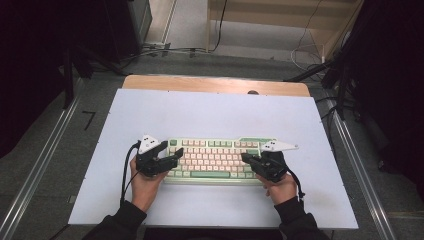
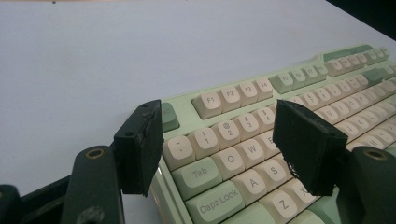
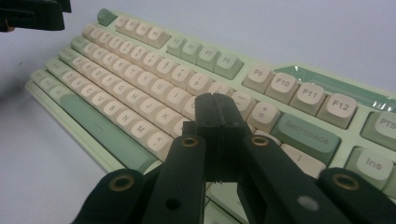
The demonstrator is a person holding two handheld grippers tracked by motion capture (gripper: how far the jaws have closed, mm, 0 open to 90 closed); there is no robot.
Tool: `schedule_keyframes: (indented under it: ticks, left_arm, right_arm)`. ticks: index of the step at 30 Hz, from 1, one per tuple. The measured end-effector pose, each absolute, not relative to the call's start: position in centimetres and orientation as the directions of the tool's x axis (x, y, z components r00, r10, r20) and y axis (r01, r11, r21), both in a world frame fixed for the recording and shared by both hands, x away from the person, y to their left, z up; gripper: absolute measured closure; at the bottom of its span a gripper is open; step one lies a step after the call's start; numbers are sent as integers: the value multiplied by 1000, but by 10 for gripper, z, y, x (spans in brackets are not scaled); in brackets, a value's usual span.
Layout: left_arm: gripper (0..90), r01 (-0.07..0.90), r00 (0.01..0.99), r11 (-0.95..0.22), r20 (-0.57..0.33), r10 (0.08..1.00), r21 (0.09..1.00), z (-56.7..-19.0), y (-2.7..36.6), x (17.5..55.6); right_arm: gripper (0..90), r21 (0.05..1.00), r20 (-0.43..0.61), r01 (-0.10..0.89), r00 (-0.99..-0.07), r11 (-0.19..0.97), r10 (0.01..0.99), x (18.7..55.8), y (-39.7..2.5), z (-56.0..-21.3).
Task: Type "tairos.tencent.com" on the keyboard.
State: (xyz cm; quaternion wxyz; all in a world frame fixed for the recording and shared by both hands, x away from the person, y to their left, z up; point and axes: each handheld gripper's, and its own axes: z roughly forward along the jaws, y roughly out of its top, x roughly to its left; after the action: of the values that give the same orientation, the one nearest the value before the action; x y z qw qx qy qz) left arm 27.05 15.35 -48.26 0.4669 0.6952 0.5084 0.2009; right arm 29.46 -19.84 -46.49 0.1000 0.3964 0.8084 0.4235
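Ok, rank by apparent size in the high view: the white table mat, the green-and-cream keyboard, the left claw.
1. White table mat
2. Green-and-cream keyboard
3. Left claw, smallest, though it sits slightly nearer the camera.

The white-topped bench (image 1: 210,112) lies bare on every side of the pale green keyboard with cream and green keycaps (image 1: 215,159): a broad open band beyond its far edge, narrower strips to its left and right, and a band along its near edge. The left hand-held gripper (image 1: 169,154), jaws spread, occupies the keyboard's left end. The right hand-held gripper (image 1: 248,160), jaws pressed together, stands over the keys at the keyboard's right end. The middle key rows between them are unobstructed.
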Motion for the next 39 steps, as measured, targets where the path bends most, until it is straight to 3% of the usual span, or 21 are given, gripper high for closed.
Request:
schedule_keyframes:
  ticks: [39]
  left_arm:
    - [348,521,411,-52,-197,890,852,-483,152,270]
  right_arm:
    - [872,693,171,577,-714,433,678,291,-176,-484]
